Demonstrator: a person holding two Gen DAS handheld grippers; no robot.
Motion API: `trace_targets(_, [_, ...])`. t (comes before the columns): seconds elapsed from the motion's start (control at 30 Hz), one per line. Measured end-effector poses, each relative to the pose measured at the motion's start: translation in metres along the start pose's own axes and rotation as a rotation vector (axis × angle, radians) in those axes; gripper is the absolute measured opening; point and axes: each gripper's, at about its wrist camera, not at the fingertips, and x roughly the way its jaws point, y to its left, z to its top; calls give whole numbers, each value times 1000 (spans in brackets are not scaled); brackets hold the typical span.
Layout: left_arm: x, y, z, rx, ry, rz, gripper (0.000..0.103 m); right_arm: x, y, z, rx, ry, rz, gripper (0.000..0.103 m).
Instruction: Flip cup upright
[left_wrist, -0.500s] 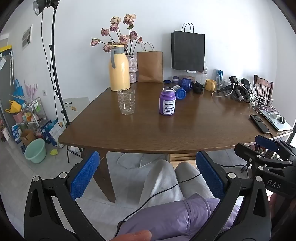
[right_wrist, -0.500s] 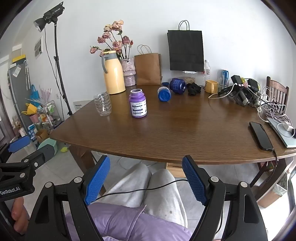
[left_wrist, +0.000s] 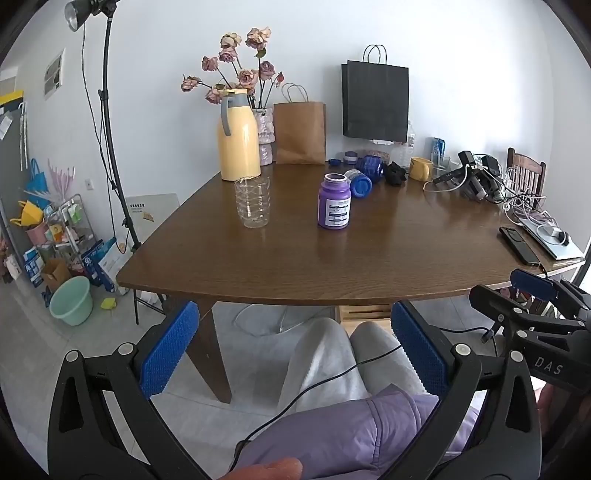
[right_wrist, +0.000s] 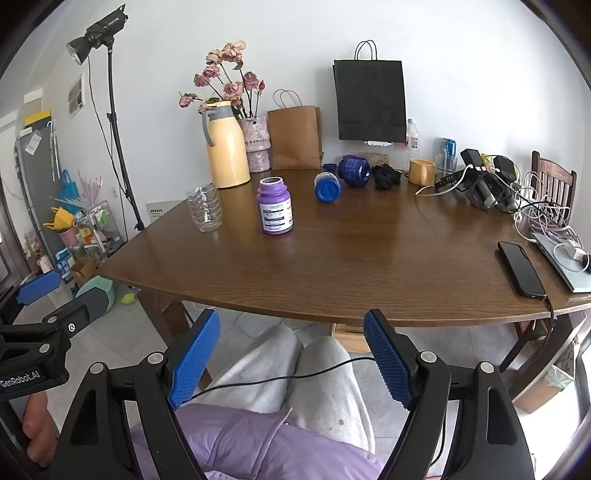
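Observation:
A clear ribbed plastic cup (left_wrist: 252, 201) (right_wrist: 204, 208) stands on the brown wooden table (left_wrist: 332, 269) near its far left side; it seems to rest mouth down, closed end up. My left gripper (left_wrist: 291, 314) is open and holds nothing. It hangs below the table's near edge, over a person's grey-trousered lap. My right gripper (right_wrist: 291, 319) is also open with nothing in it, at the same low height to the right. Each gripper is well short of the cup.
A purple jar (left_wrist: 334, 202) stands right of the cup, and a yellow jug (left_wrist: 238, 138) behind it. Blue bottles (left_wrist: 364, 177) lie further back. A phone (right_wrist: 521, 267), a laptop and tangled cables fill the right side. A cable runs across the lap.

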Motion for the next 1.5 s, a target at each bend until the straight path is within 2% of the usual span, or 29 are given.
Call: trace_targets(1.5, [2, 2, -1, 0, 6, 1, 103, 0, 1, -3, -2, 3, 16, 83])
